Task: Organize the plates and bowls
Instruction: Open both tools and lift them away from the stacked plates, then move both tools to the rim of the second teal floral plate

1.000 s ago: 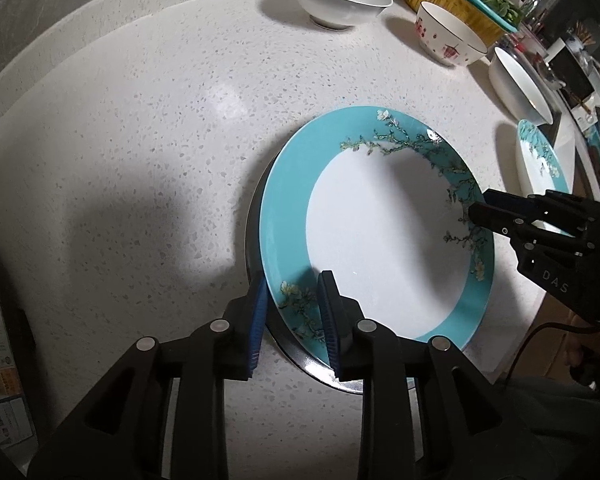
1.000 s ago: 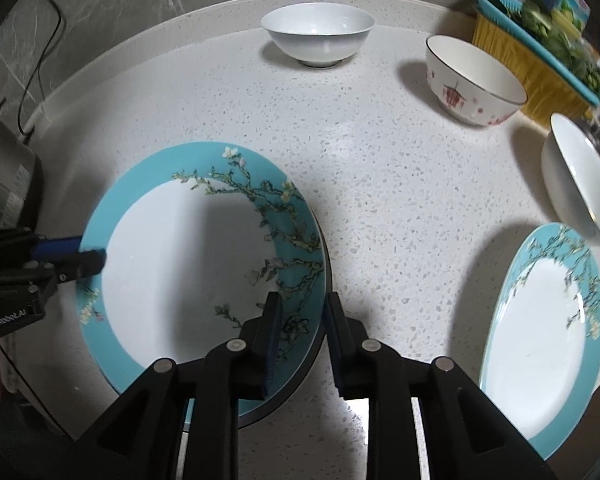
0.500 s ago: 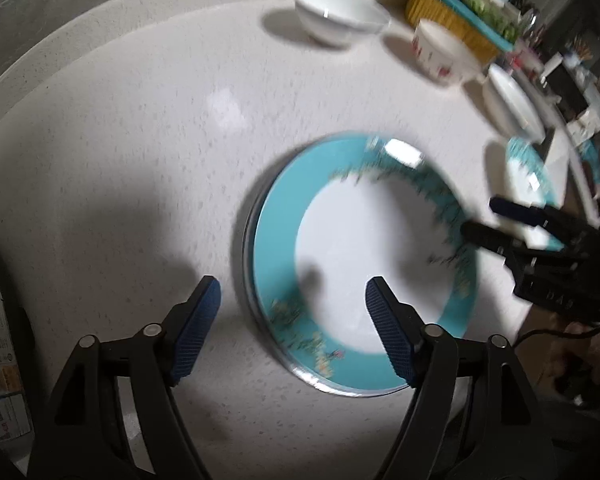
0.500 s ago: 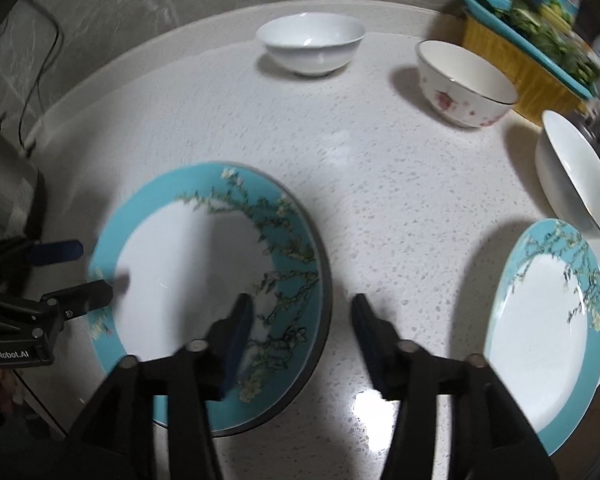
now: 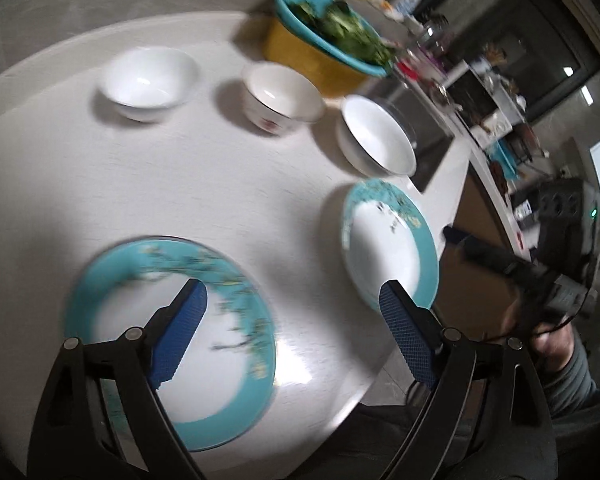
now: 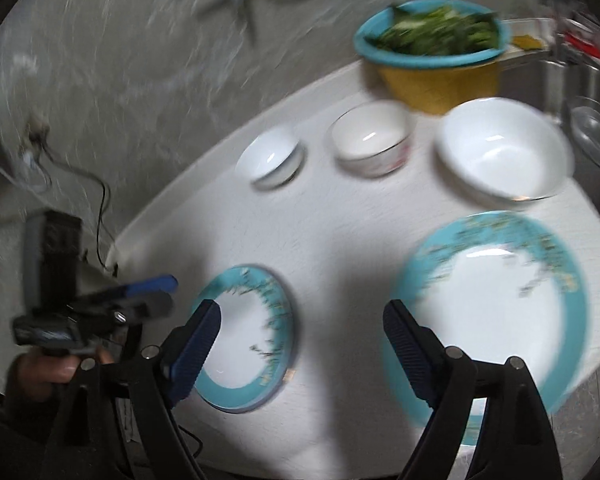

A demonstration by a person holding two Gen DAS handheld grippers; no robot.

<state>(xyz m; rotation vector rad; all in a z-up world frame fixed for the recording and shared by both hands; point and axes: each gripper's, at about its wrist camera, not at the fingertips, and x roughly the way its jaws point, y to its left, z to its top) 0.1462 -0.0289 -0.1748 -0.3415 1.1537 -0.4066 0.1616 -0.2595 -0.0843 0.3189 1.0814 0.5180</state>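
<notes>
A teal-rimmed flowered plate (image 5: 172, 320) lies at the near left of the white counter; it also shows in the right wrist view (image 6: 248, 336). A second teal plate (image 5: 388, 240) lies to the right, at the counter's front edge, and shows in the right wrist view (image 6: 496, 300). Three bowls stand behind: a white one (image 5: 150, 82), a red-patterned one (image 5: 282, 96) and a larger white one (image 5: 376, 138). My left gripper (image 5: 292, 320) is open and empty above the counter. My right gripper (image 6: 300, 344) is open and empty, raised between the two plates.
A yellow basket with a teal colander of greens (image 5: 332, 44) stands at the back right. A sink (image 6: 580, 92) lies beyond the large bowl. Bottles and clutter line the far counter. A cable (image 6: 100, 208) runs along the left wall.
Both grippers let go of the left teal plate, opened wide, and pulled up and back. Both views swung right, bringing the second plate and bowls closer to centre.
</notes>
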